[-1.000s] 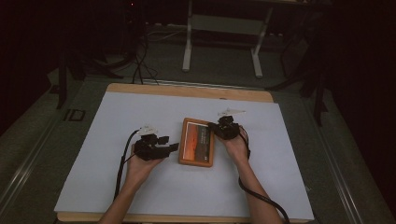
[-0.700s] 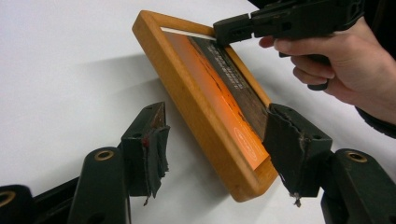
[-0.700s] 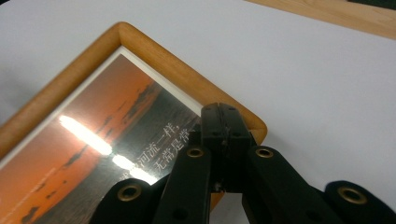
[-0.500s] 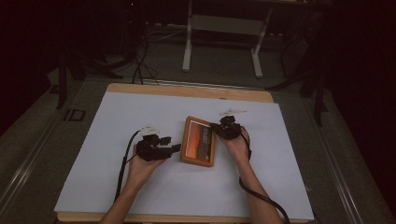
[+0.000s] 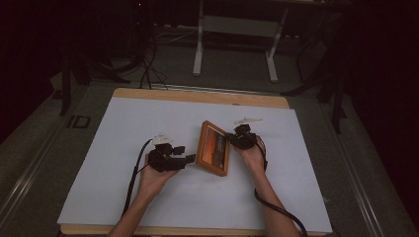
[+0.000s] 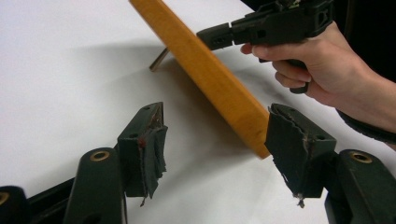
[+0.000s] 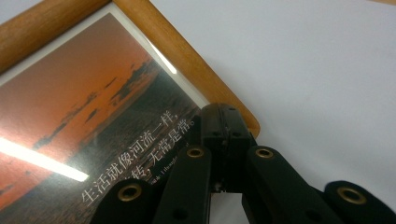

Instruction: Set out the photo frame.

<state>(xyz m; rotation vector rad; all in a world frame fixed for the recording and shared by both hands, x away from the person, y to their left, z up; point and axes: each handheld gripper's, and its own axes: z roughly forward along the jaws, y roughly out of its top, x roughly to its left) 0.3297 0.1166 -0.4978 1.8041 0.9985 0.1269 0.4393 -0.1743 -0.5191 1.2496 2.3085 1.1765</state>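
White paper covers your wooden table (image 5: 148, 94), and one picture frame (image 5: 213, 148) sits near its middle, tipped up off the sheet with its photo side turned toward your right. It is a single wooden frame holding a print of an orange sunset over dark water, with a line of white Chinese text along the bottom. In the left gripper view a thin metal leg (image 6: 159, 59) pokes out from behind the raised frame and touches the paper.

Your right gripper (image 5: 236, 138) pinches the frame's right edge; in the right gripper view its two jaws are pressed together on the rounded wooden border at a corner. Your right hand (image 5: 252, 157) holds that tool.

Your left gripper (image 5: 189, 159) lies just beside the frame's near left edge, in your left hand (image 5: 153, 177). Its two jaws are spread wide, their worn pads (image 6: 152, 151) flanking the frame's lower corner without touching it.

One cable trails from each gripper, two in all.
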